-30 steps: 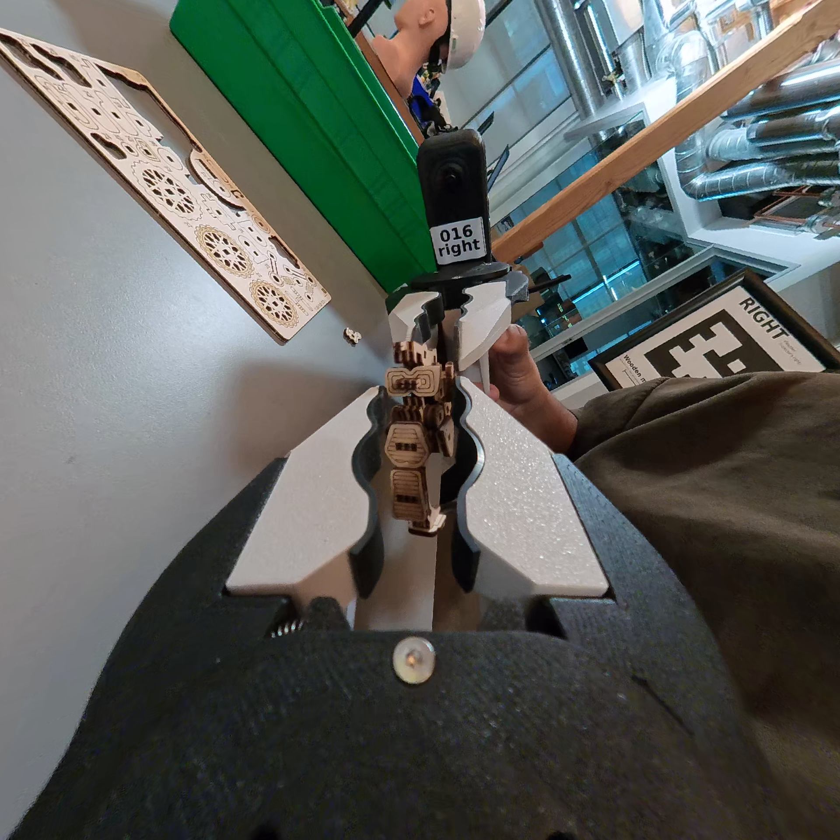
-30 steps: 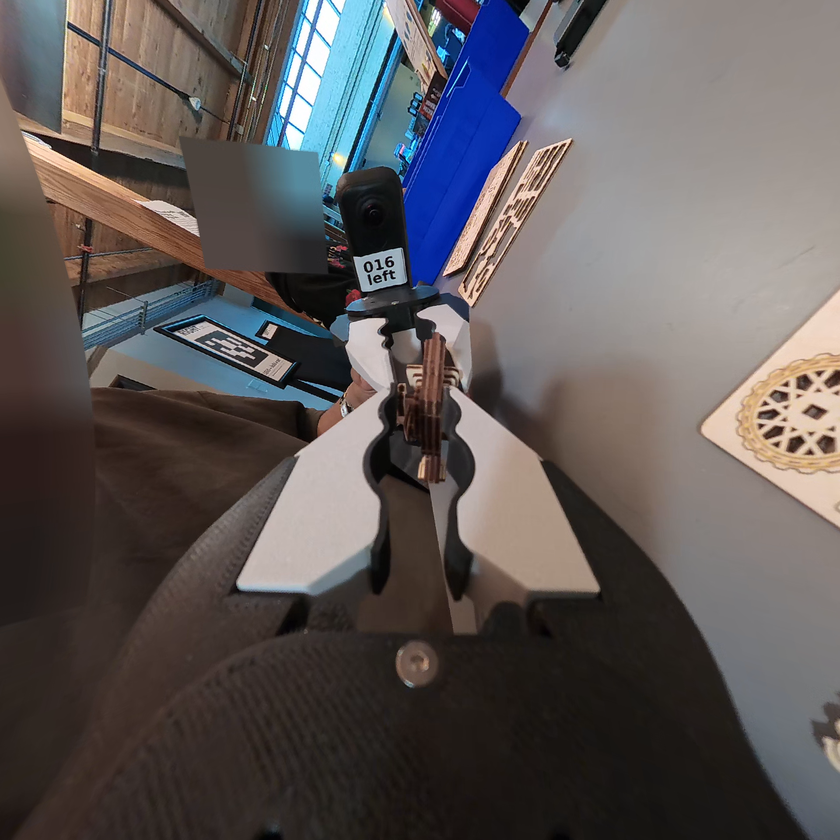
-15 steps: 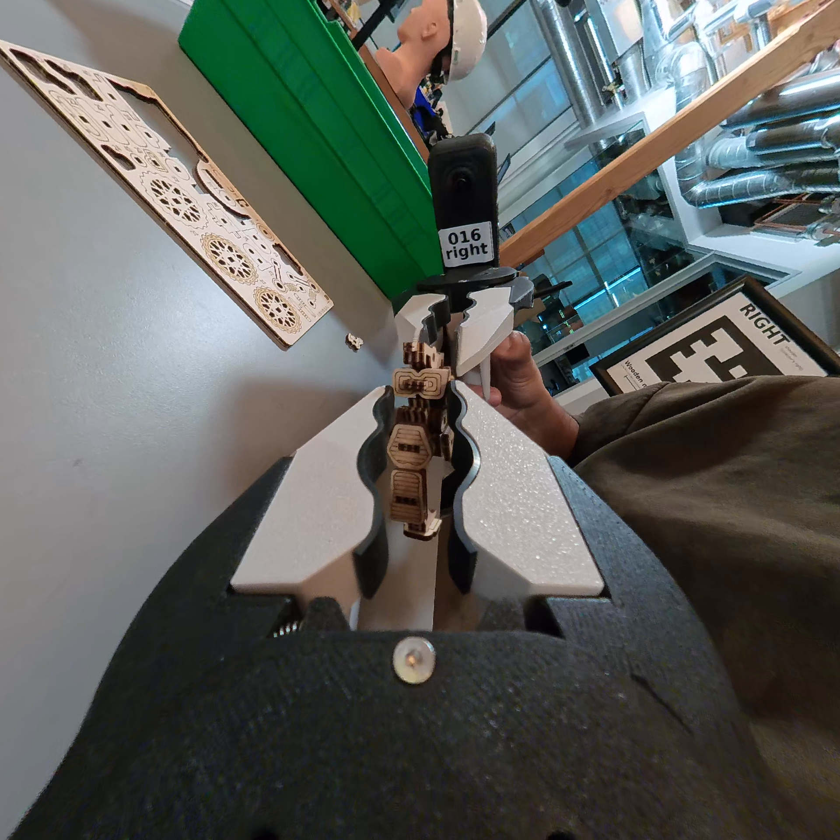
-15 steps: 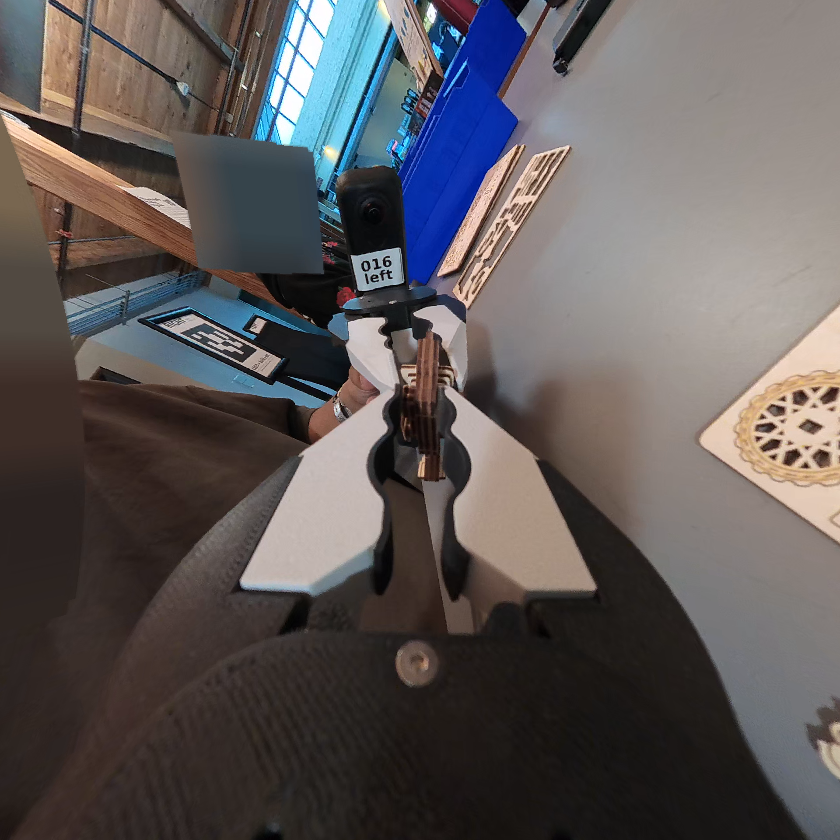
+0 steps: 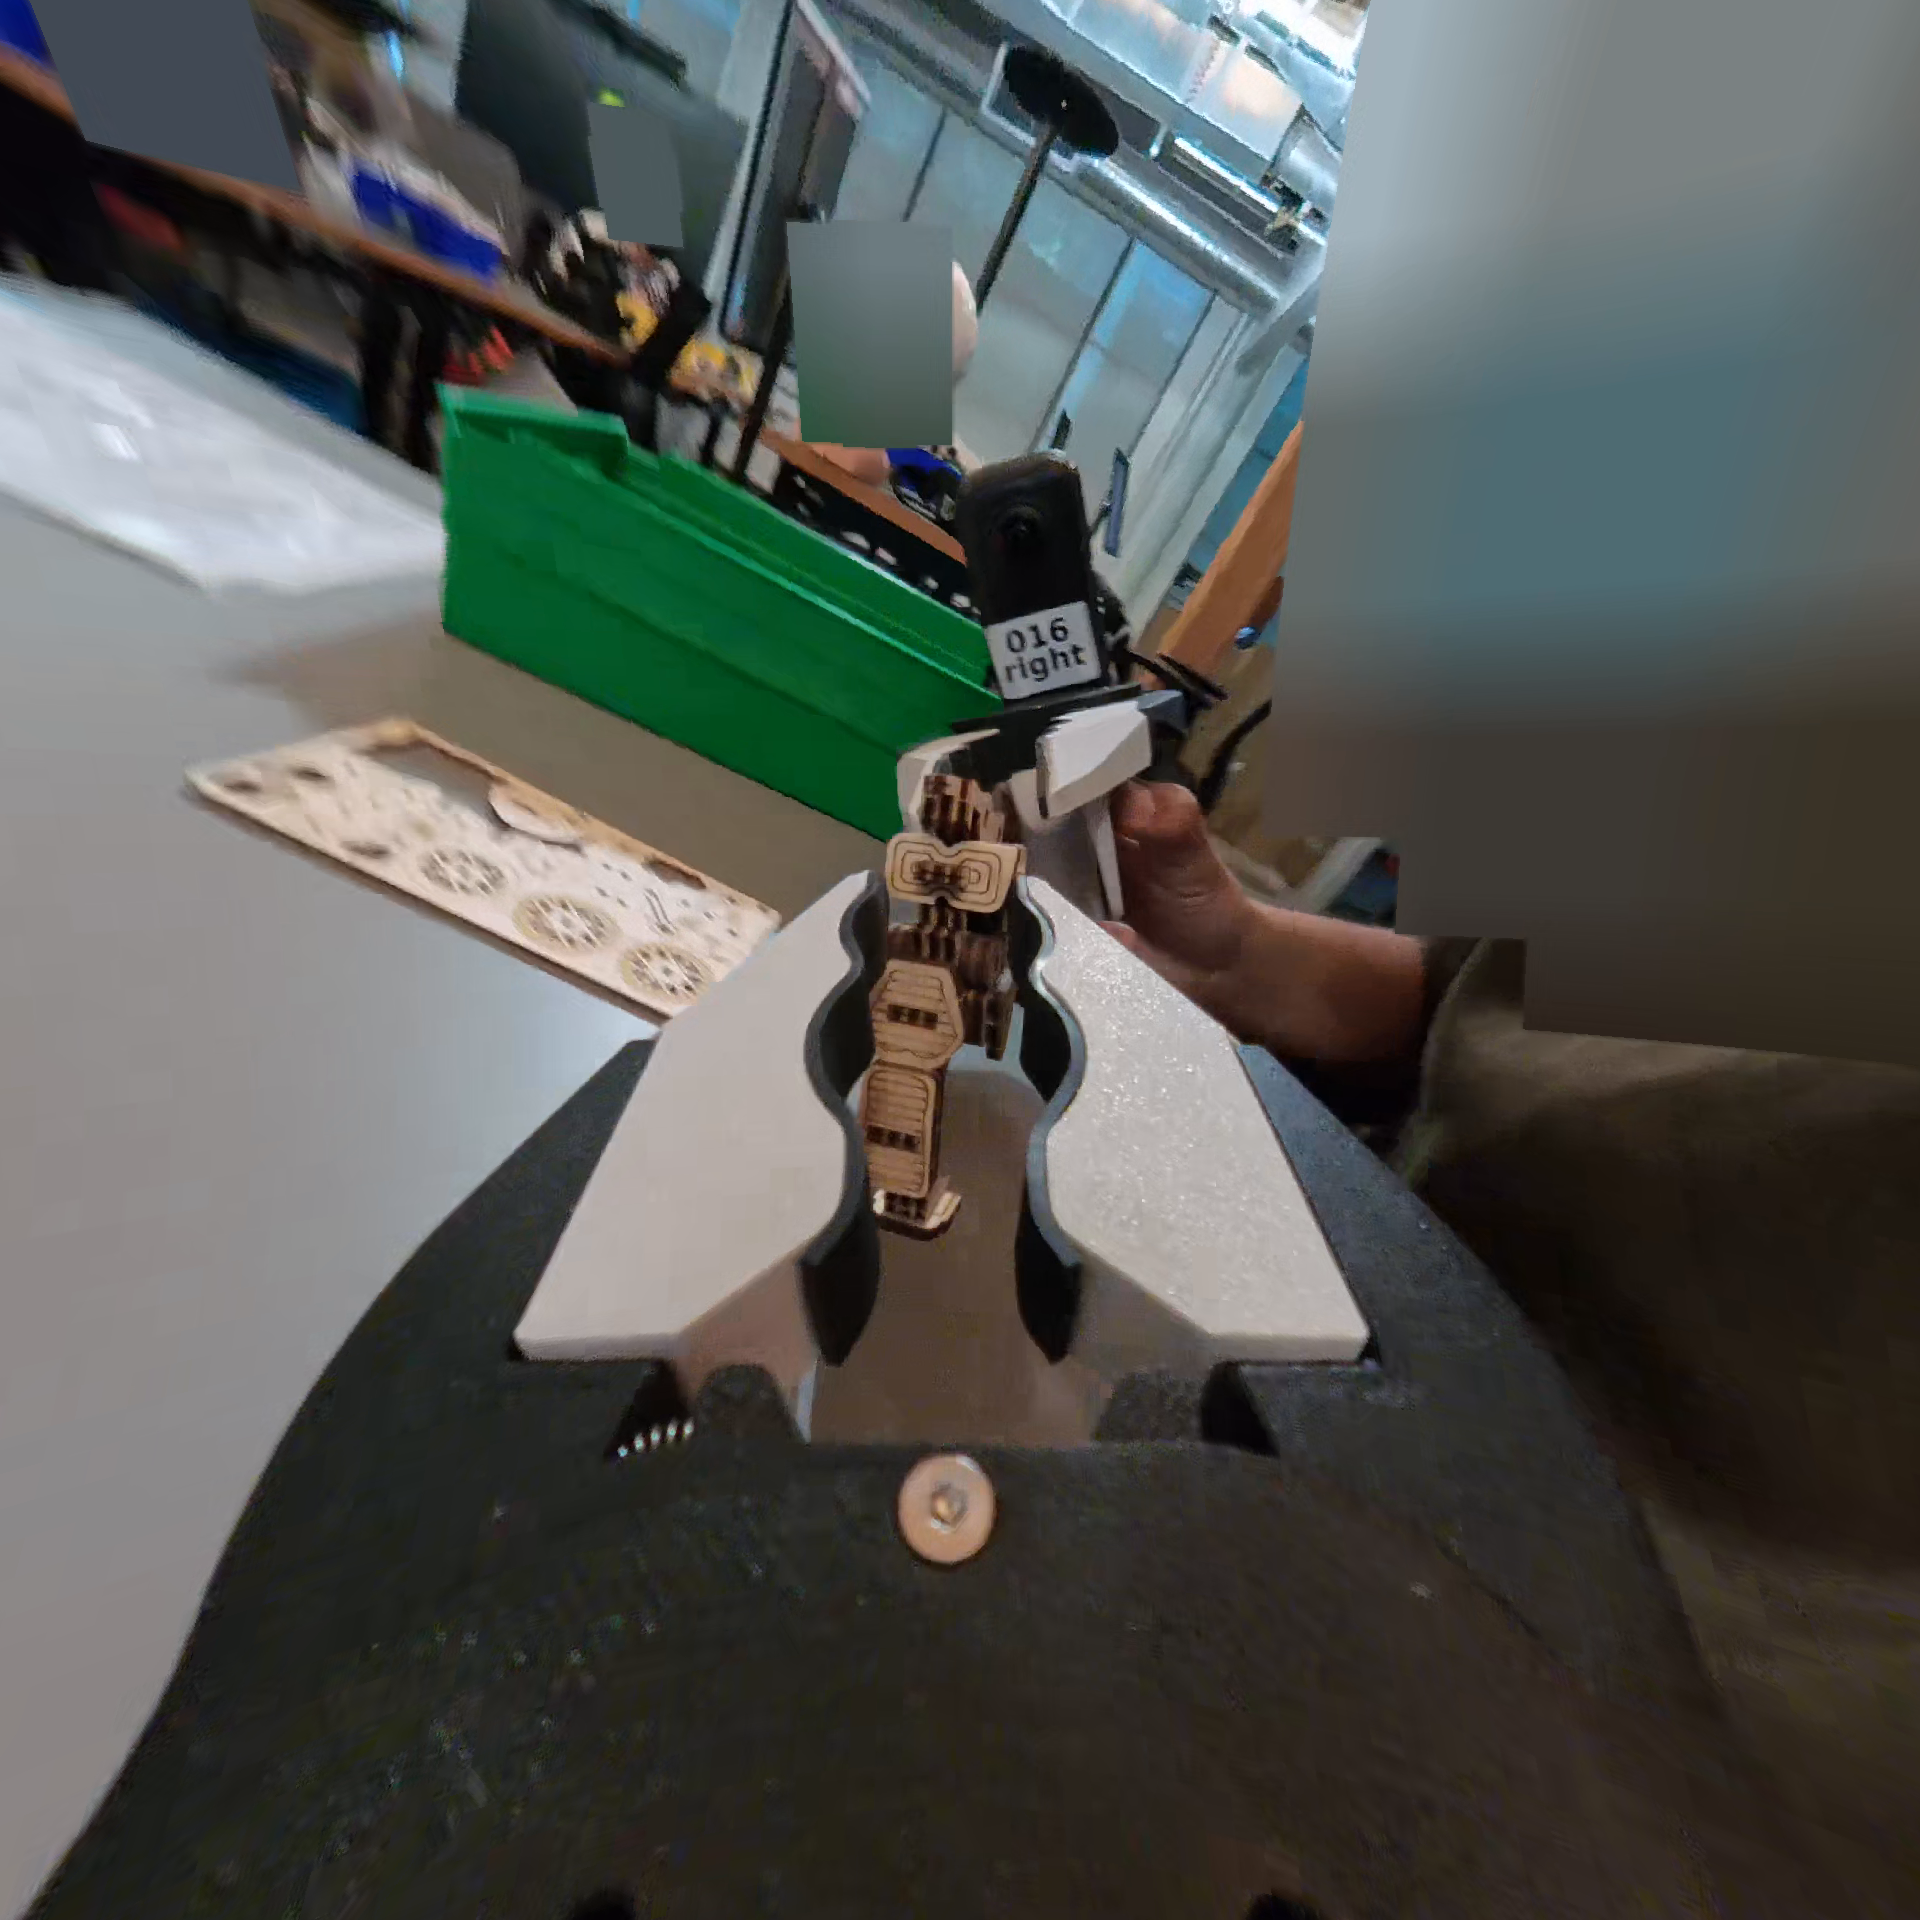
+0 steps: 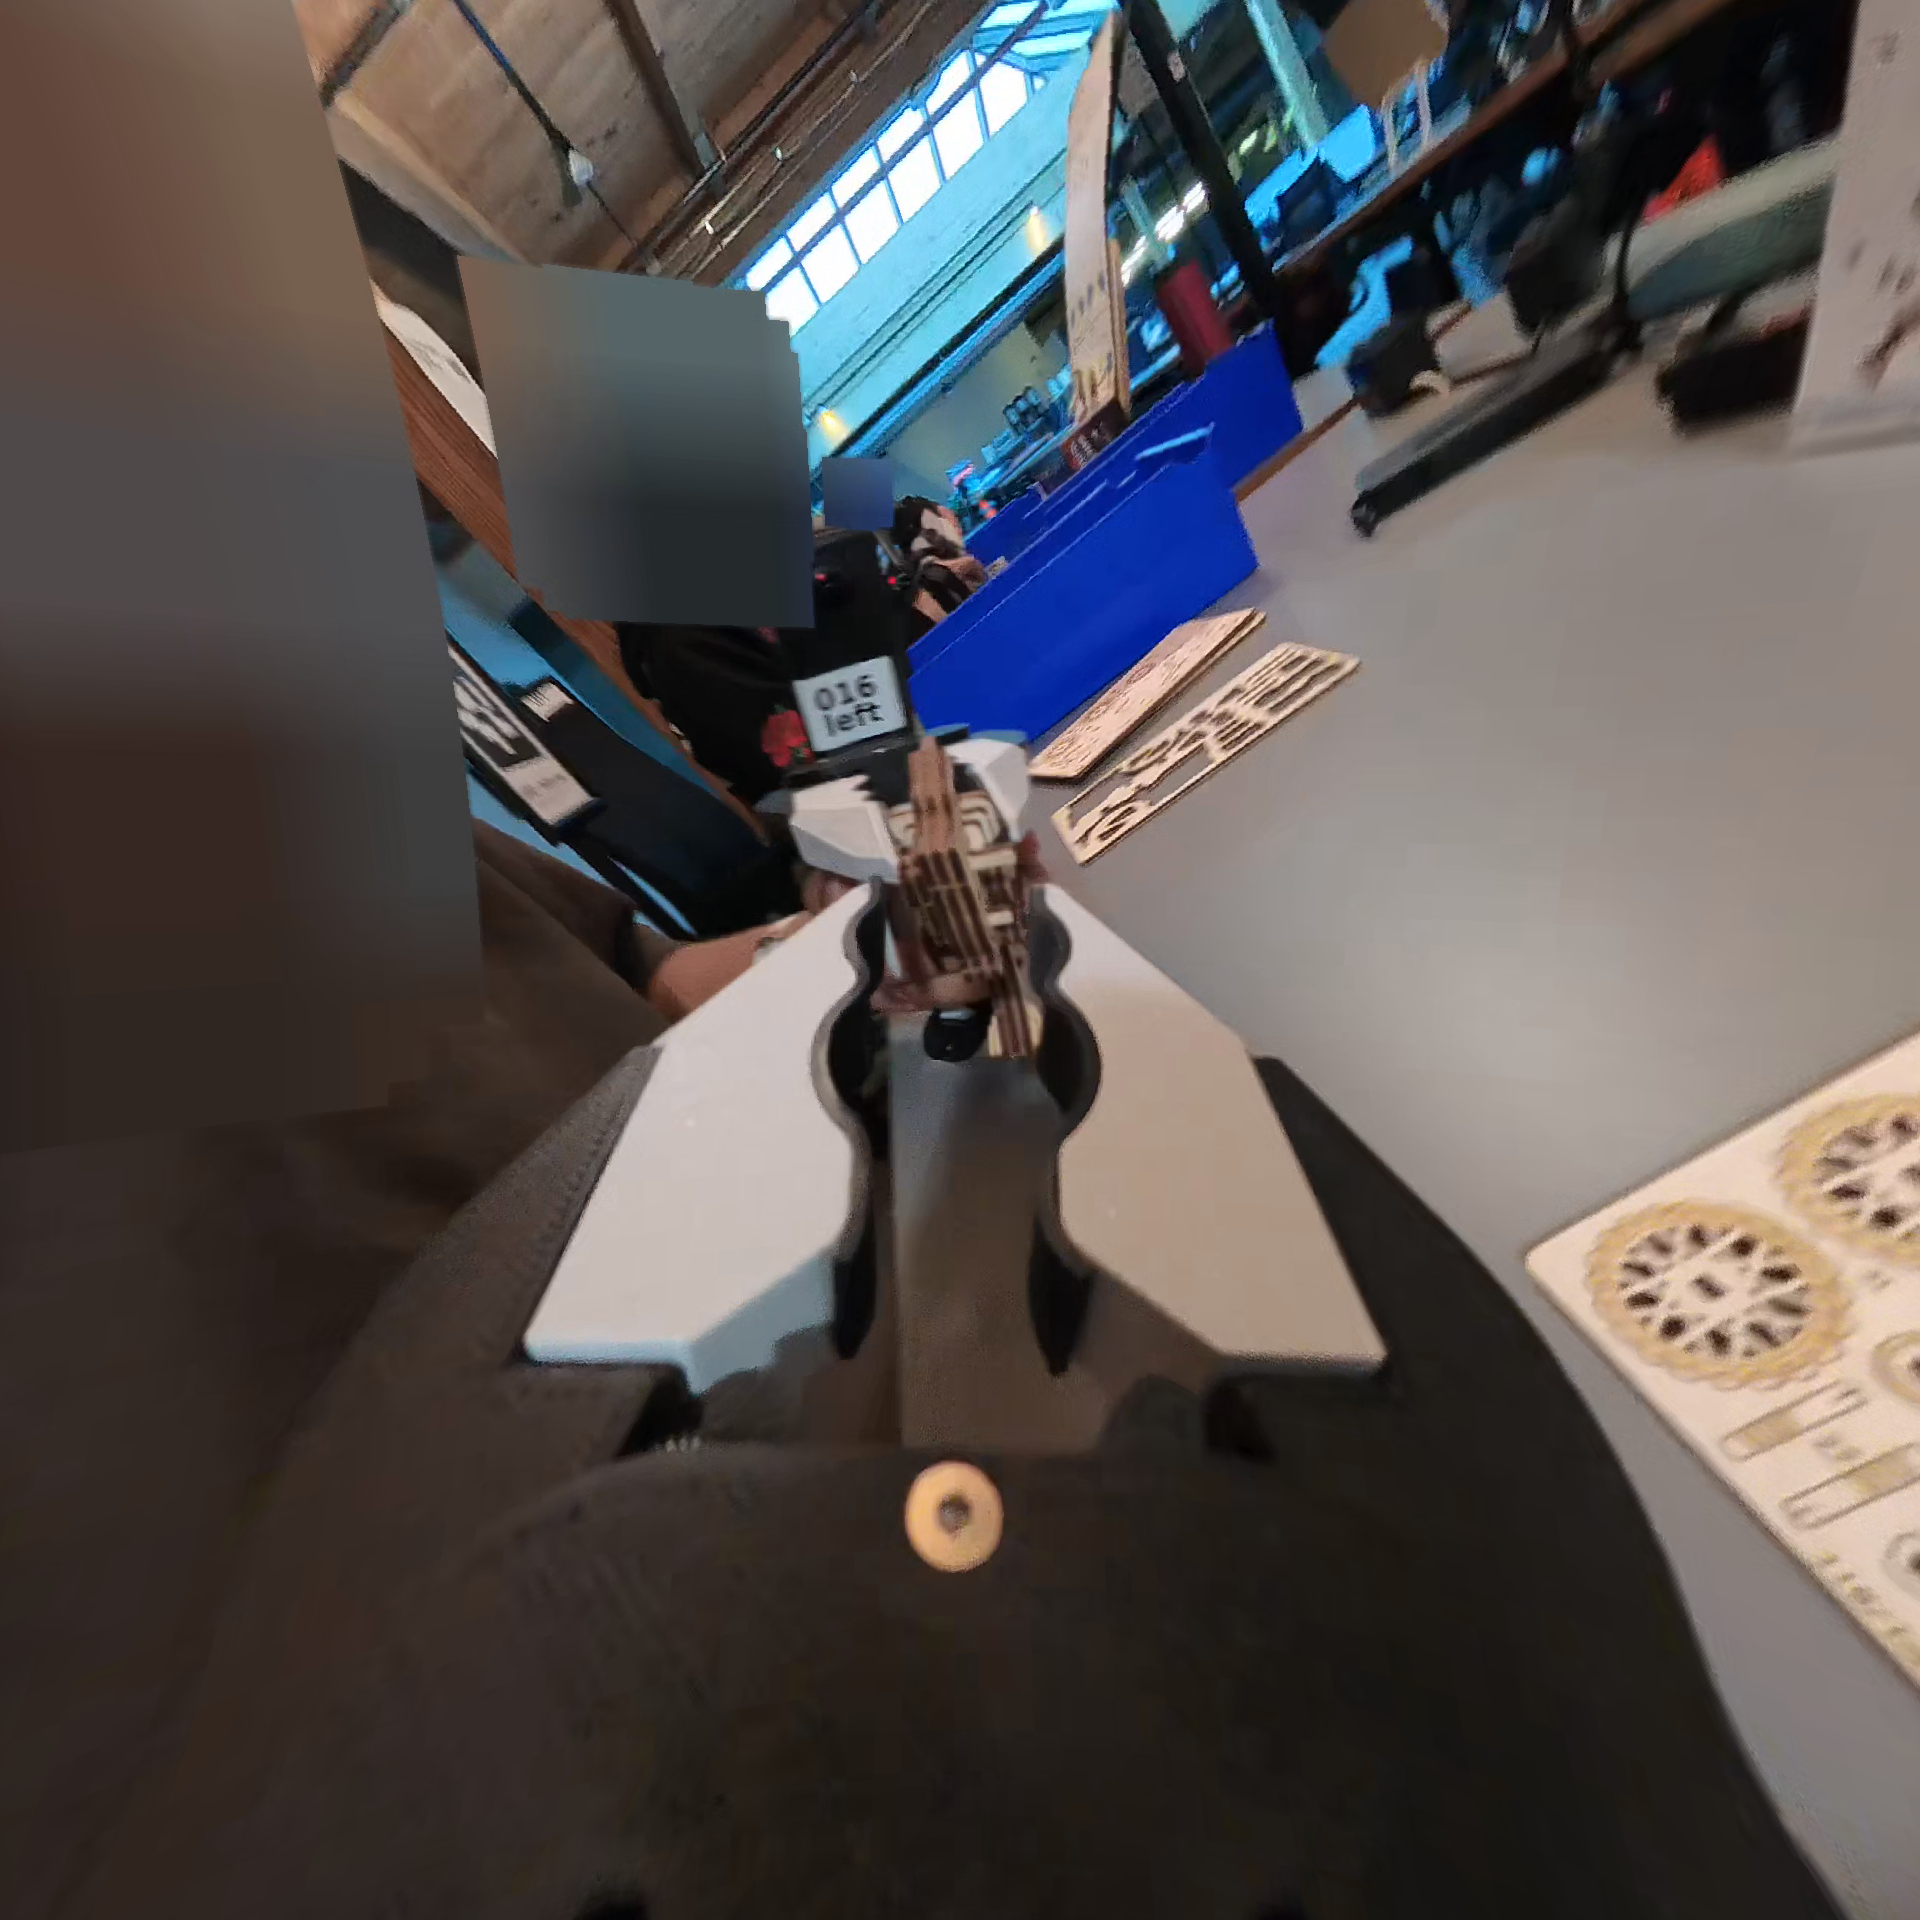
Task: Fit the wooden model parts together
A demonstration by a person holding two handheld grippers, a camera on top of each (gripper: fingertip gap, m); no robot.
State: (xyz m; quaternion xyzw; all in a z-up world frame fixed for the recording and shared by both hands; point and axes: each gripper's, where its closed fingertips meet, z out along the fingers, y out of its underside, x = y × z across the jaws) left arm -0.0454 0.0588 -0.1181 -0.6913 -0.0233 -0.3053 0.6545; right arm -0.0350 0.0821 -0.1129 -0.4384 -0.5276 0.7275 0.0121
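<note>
A: Grippers?
B: Left gripper [image 5: 940, 914] and right gripper [image 6: 956, 940] each nearly closed, both pinching the wooden model [image 5: 925, 997] held above the table [image 5: 208, 1039].
A: Room?
B: Open tabletop left; parts sheet [image 5: 488, 862] and green bin [image 5: 665, 613] beyond.

Left tongs [image 5: 943, 914] and right tongs [image 5: 1013, 779] grip wooden model [image 5: 935, 987].

We see pale laser-cut plywood in the wooden model [image 5: 940, 997], its edges scorched brown. Our left tool [image 5: 940, 914] has grainy matt grey plastic fingers [image 5: 1153, 1132] on a rough black body. The worktop [image 5: 239, 1039] looks smooth, matt grey.
</note>
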